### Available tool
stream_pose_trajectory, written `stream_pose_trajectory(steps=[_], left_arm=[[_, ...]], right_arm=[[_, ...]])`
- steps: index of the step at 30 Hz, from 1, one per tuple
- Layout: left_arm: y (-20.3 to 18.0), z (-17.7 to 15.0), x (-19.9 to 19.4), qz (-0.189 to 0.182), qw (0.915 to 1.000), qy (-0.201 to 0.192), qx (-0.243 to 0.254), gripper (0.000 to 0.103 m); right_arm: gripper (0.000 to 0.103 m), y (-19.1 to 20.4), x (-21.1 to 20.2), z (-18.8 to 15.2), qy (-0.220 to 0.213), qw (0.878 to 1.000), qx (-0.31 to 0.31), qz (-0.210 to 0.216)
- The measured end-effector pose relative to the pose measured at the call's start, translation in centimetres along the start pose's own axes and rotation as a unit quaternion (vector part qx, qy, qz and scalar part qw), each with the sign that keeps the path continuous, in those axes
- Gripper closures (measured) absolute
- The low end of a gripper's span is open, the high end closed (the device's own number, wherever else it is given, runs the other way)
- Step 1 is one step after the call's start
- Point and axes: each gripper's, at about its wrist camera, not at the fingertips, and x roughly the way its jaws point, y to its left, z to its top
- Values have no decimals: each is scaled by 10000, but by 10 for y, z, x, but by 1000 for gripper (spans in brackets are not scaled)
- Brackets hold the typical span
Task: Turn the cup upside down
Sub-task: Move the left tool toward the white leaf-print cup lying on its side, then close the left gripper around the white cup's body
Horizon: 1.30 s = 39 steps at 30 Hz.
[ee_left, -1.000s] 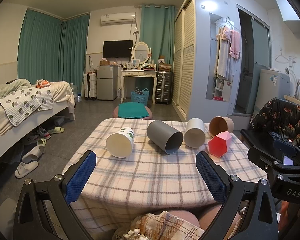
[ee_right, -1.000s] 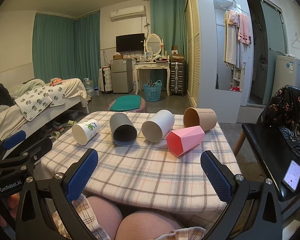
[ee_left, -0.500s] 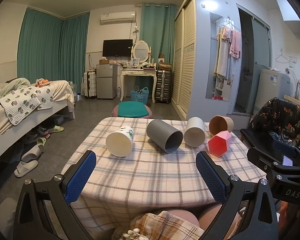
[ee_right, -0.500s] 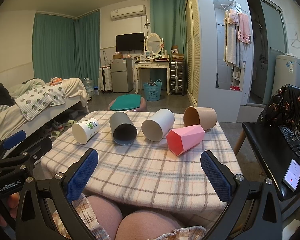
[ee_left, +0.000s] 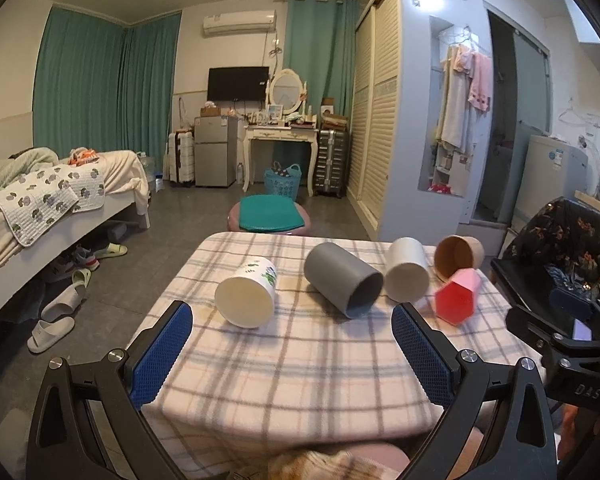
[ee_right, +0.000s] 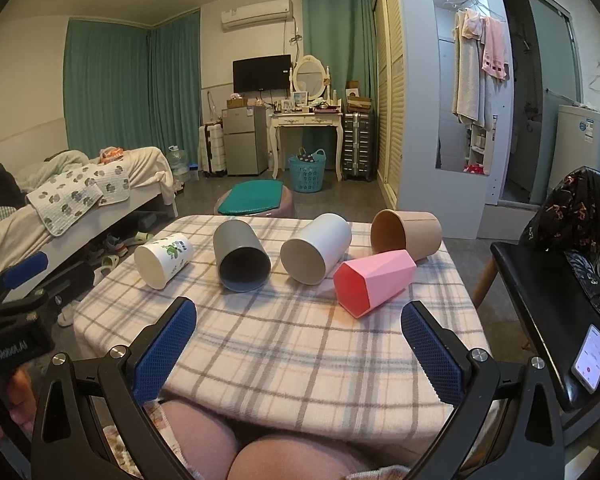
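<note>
Five cups are seen lying on their sides in a row across the plaid-clothed worktop (ee_right: 300, 344), long axes horizontal, mouths turned toward the cameras: a white printed cup (ee_right: 162, 259), a grey cylindrical cup (ee_right: 240, 255), a smooth cream cup (ee_right: 314, 247), a brown paper cup (ee_right: 406, 232) and a faceted pink cup (ee_right: 374, 280). All are found beyond both hand-held grippers, left (ee_left: 292, 344) and right (ee_right: 299, 340), whose blue textured pads are held wide apart, empty.
</note>
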Motion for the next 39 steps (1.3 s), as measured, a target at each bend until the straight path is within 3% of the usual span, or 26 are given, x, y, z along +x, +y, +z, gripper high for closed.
stream_pose_trajectory(steps=[10,20,27,28,30,39], left_arm=[[21,30,85,-34,9989,422,176,0],[45,12,162,34,9907,1292,427,2],[52,2,174,-42,9886,1471,307,4],[53,1,174,-62,9885,1481,287,7],[52,0,176,-78,9873,1558,312,31],[43,3,153,-1,9886,1471,320,33]], right_arm=[[0,-9,61,33,196,9998,-76,5],[0,2,119,43,569,9980,-257,59],[0,9,138,40,738,9968,-277,103],[0,10,140,39,761,9966,-284,108],[0,12,142,38,776,9965,-285,121],[0,8,128,40,689,9973,-202,168]])
